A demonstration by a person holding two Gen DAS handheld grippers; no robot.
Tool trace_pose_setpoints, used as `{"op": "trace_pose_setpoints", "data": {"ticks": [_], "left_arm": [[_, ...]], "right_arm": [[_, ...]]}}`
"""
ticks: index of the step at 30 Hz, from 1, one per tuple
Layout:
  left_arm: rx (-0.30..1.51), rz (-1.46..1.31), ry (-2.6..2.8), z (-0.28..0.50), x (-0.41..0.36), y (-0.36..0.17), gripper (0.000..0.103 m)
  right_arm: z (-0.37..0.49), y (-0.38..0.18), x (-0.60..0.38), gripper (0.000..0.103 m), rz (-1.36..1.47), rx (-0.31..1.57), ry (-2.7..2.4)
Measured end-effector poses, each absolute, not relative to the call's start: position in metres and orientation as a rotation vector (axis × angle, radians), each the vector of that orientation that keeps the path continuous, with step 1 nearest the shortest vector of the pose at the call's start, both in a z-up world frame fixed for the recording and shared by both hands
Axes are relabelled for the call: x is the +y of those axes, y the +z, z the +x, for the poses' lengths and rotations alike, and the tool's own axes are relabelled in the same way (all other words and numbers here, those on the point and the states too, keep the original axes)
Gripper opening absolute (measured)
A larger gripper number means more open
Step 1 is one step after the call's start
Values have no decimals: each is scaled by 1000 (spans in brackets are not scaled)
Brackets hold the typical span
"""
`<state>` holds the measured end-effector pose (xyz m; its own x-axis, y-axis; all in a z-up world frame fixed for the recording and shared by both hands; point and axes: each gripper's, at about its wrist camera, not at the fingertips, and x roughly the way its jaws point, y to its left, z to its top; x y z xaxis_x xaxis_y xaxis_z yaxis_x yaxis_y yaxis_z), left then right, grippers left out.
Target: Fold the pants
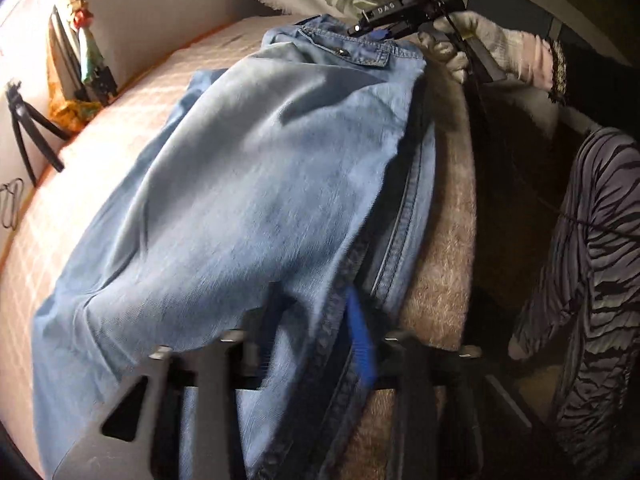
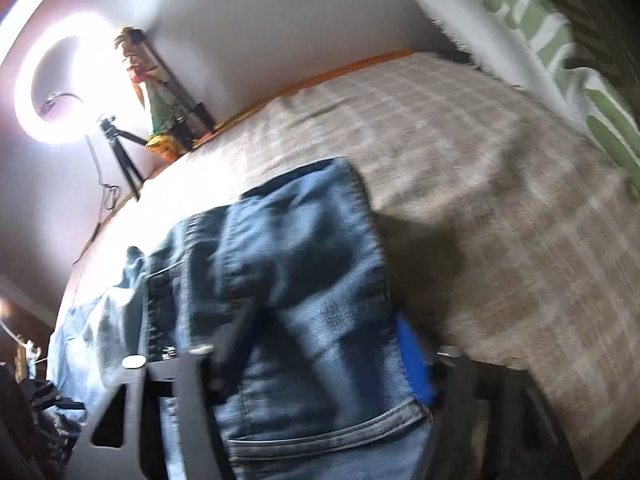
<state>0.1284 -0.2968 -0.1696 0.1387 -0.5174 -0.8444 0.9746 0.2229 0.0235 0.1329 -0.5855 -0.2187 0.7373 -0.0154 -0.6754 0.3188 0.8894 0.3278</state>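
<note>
The bed (image 2: 500, 200) took up most of both views, covered in a beige plaid blanket, with a green-striped pillow (image 2: 568, 52) up at about 1 o'clock in the right wrist view. Over at 10 o'clock sat a ring light (image 2: 48, 92) on a little tripod, blowing out that corner pretty badly.

The pants (image 1: 248, 184), light blue jeans, lay along the near edge of the bed, stretched out between the two grippers. From the left wrist view their long axis ran from 6 o'clock up to roughly 1 o'clock, waistband and flap pocket at the far end.

The left gripper (image 1: 312, 344) looked closed on the leg end, denim bunched between its fingers with the blue pad (image 1: 360, 340) pressed to the side seam. The right gripper (image 2: 320, 344) looked clamped on the waist end, with a back pocket right in front of its camera. In the left view the gloved right hand (image 1: 480, 40) was at 1 o'clock.

So each end had its own gripper and the fabric sagged a bit between them. Best guess: the fold would turn on bringing one end along that long axis to meet the other. Both views were motion-blurred, so grip depth was hard to call.
</note>
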Motion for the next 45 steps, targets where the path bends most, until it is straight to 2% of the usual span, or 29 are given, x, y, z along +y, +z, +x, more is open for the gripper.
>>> {"op": "trace_pose_setpoints", "data": {"ticks": [1, 2, 4, 10, 11, 14, 18, 19, 20, 21, 24, 25, 26, 31, 32, 33, 34, 38, 45], "left_arm": [[825, 687, -1219, 128, -297, -170, 9], [821, 689, -1223, 127, -297, -169, 9], [817, 685, -1227, 127, -296, -167, 4], [849, 497, -1298, 136, -281, -138, 3], [845, 486, -1312, 134, -281, -136, 3], [861, 495, -1370, 121, -287, -143, 3], [905, 535, -1354, 115, -299, -168, 3], [898, 534, -1341, 114, -298, -165, 4], [885, 534, -1335, 114, -297, -161, 6], [863, 540, -1323, 115, -294, -156, 10], [807, 596, -1265, 114, -281, -148, 38], [807, 619, -1253, 116, -278, -149, 38], [818, 631, -1246, 118, -278, -152, 38], [827, 714, -1230, 119, -281, -173, 38], [821, 702, -1242, 121, -281, -173, 35], [824, 683, -1255, 123, -281, -173, 20], [826, 670, -1253, 127, -281, -171, 10], [854, 605, -1260, 138, -276, -164, 6], [862, 553, -1260, 145, -272, -154, 5]], "right_arm": [[131, -217, -583, 30, 427, 726, -212], [128, -215, -581, 17, 407, 732, -232], [122, -206, -578, 12, 396, 725, -238], [101, -142, -566, 9, 280, 712, -277], [97, -133, -564, 3, 240, 708, -297], [91, -123, -573, 3, 223, 700, -319], [113, -160, -578, 7, 148, 836, -402], [117, -168, -577, 20, 102, 869, -444], [119, -173, -575, 28, 74, 888, -475], [116, -173, -575, 29, 59, 888, -492], [100, -155, -557, 32, 22, 809, -477], [93, -148, -544, 37, 5, 777, -440], [90, -144, -533, 41, -9, 761, -396], [82, -152, -444, 39, -149, 802, -19], [83, -160, -423, 39, -187, 838, 68], [85, -168, -407, 39, -212, 865, 128], [86, -174, -399, 39, -231, 883, 161], [91, -201, -360, 39, -329, 952, 288], [93, -221, -332, 40, -460, 981, 336]]}}
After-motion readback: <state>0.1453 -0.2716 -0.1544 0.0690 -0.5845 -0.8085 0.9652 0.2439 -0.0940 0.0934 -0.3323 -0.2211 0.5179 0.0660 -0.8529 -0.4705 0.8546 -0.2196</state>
